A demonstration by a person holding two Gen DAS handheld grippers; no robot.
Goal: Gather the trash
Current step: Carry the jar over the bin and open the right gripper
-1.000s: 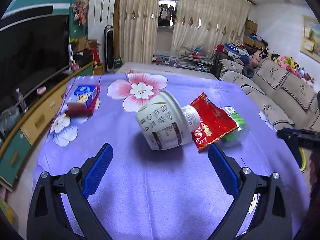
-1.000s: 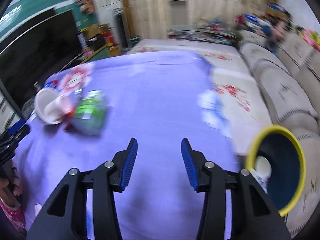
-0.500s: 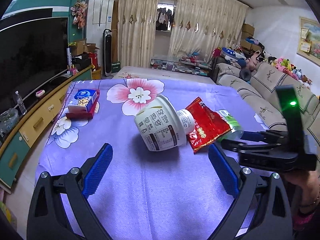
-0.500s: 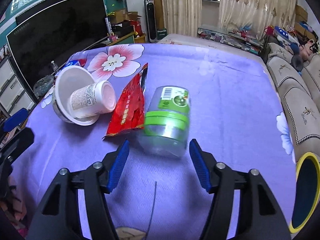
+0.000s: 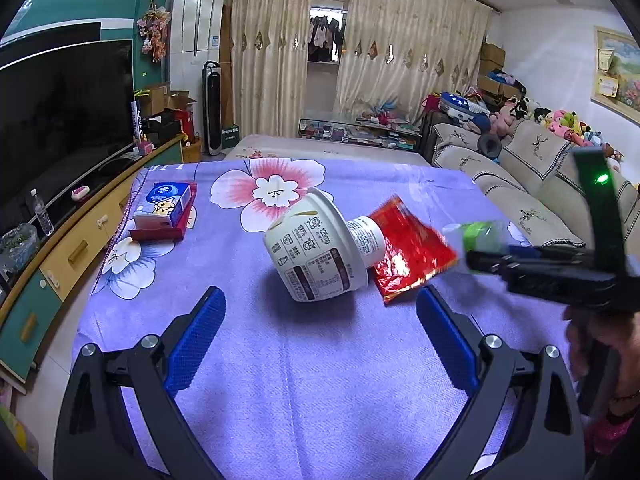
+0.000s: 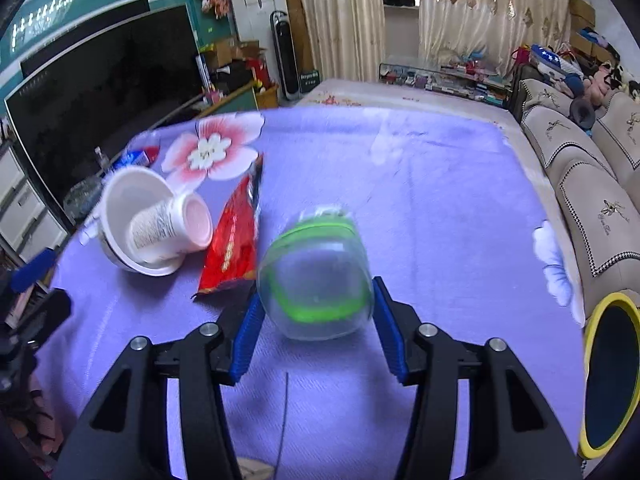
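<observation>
Right hand-held gripper pinching a clear plastic jar with green label bands, blue fingers pressed on both flanks. Jar's long axis running away from the camera, clear base nearest, far end pointing towards the curtains; blurred, so whether lifted off the purple flowered cloth of the worktop cannot be told. Just left of it, a red foil snack packet lying flat, long axis also running near to far. Farther left, a white paper tub on its side, mouth facing the camera, with a smaller white paper cup lying in it. Low at the right edge, a yellow-rimmed dark bin beside the worktop. Left hand-held gripper spread wide and holding nothing, short of the tub. Beyond, a blue tissue pack on a red box.
</observation>
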